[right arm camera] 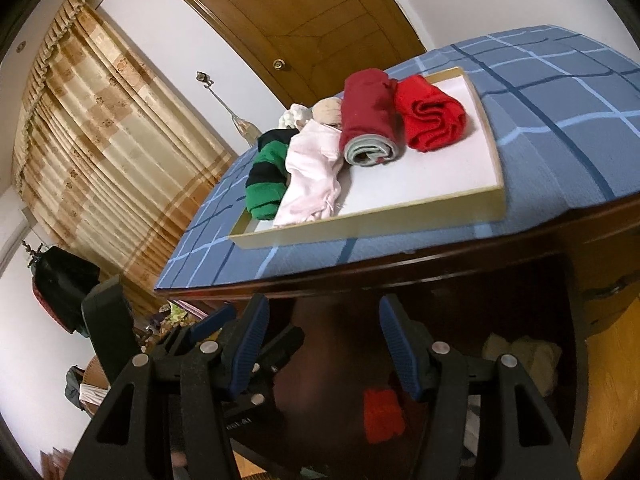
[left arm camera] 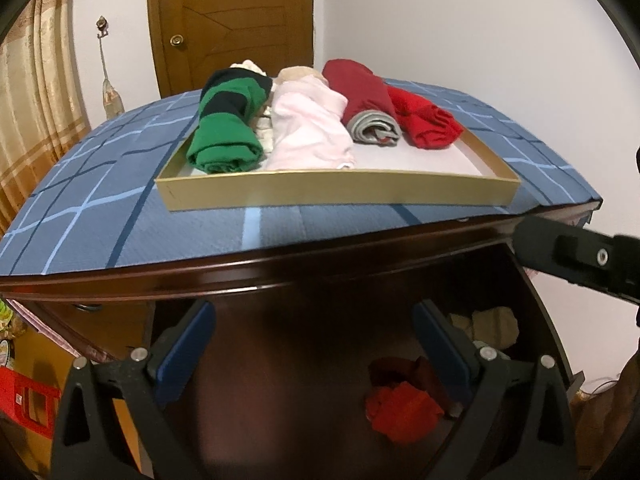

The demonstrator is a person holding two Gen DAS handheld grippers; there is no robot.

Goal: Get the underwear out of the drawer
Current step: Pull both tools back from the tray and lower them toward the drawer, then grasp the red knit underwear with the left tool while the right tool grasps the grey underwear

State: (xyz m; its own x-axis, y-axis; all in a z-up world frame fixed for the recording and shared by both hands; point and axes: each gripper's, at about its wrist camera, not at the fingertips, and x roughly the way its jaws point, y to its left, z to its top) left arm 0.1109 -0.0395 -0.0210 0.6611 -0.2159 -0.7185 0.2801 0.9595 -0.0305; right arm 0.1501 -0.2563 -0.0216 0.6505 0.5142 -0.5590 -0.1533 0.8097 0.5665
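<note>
Both tools hang over the open drawer (left arm camera: 320,360), aimed down at the red underwear (left arm camera: 400,404). The left tool (left arm camera: 314,356) is wide and empty; the right tool (right arm camera: 320,344) is half-spread, holding nothing.

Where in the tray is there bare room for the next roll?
The tray is bare along its front wall and in the front right corner, ahead of the bright red roll and maroon roll. The left side, with the green striped roll and pink roll, is crowded.

A home bedroom — wooden door (left arm camera: 230,20), gold curtains (right arm camera: 100,152), dresser under checked blue cloth (left arm camera: 100,184).
</note>
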